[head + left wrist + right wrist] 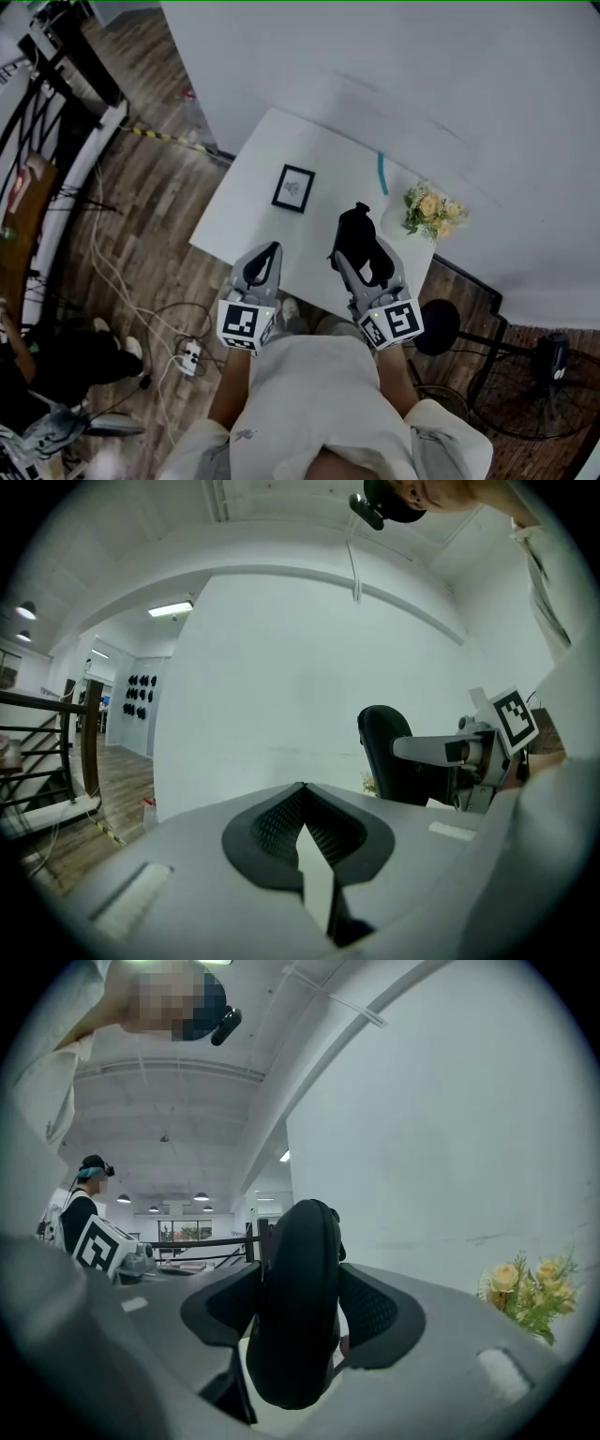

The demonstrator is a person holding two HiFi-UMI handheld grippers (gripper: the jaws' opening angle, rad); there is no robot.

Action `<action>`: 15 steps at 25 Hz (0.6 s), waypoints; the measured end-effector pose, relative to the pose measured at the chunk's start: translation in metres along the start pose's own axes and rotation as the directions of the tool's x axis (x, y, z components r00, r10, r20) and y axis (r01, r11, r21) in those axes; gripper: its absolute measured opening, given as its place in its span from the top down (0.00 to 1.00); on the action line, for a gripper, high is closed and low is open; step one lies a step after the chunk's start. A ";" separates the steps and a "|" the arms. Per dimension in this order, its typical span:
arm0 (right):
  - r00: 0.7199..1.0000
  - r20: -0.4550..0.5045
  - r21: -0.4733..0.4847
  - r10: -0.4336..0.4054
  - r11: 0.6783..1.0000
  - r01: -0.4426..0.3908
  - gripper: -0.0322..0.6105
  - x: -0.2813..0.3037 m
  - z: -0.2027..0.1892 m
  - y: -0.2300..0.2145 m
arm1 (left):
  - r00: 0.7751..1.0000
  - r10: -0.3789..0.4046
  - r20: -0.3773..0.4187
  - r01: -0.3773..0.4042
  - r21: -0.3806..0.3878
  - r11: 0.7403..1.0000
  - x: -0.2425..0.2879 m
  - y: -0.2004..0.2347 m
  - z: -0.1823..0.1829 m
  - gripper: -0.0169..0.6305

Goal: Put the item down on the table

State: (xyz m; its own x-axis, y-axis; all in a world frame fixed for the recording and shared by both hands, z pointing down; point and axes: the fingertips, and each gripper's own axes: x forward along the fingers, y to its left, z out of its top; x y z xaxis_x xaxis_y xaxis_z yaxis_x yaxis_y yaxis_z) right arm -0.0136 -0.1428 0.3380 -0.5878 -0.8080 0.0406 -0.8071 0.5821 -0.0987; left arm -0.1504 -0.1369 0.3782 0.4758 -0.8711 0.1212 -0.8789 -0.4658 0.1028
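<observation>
Right gripper: over at 5 o'clock on the table, the right gripper is clamped on the black item, one dark pad pressing on each flank!
Black item: a smooth, rounded dark thing, standing on edge between those jaws and poking up past the fingertips; it sits over the near edge of the white table, and whether it touches the top, I cannot tell.
Left gripper: the left gripper is at the table's 7 o'clock edge, jaws drawn in narrow with the tips meeting and nothing between them.
Side by side: the two tools are near each other, both pointing away from the person towards 12 o'clock.
Picture frame: a small dark picture frame lies flat at 12 o'clock of the left gripper.
Flowers: a bunch of pale yellow flowers at 2 o'clock of the held item, also in the right gripper view.
Teal strip: a thin teal strip at the table's 12 o'clock edge.
</observation>
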 end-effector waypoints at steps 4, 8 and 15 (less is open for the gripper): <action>1.000 -0.008 0.001 -0.017 1.000 0.017 0.54 0.004 -0.002 -0.004 | 1.000 -0.023 -0.021 0.023 -0.015 1.000 0.010 0.001 -0.008 0.95; 0.999 -0.027 0.016 -0.029 0.999 0.030 0.54 0.005 -0.010 -0.013 | 0.998 -0.045 -0.038 0.044 -0.022 0.999 0.023 -0.003 -0.017 0.95; 0.999 -0.053 0.045 -0.006 0.999 0.008 0.54 0.022 -0.023 -0.029 | 0.997 -0.021 -0.069 0.020 -0.015 1.000 0.039 0.004 -0.026 0.95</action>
State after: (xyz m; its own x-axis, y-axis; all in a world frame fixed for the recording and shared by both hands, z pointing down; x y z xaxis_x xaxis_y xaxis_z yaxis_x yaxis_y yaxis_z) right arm -0.0045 -0.1746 0.3646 -0.5852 -0.8055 0.0935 -0.8086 0.5708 -0.1427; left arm -0.1346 -0.1691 0.4095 0.4950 -0.8487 0.1864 -0.8688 -0.4803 0.1204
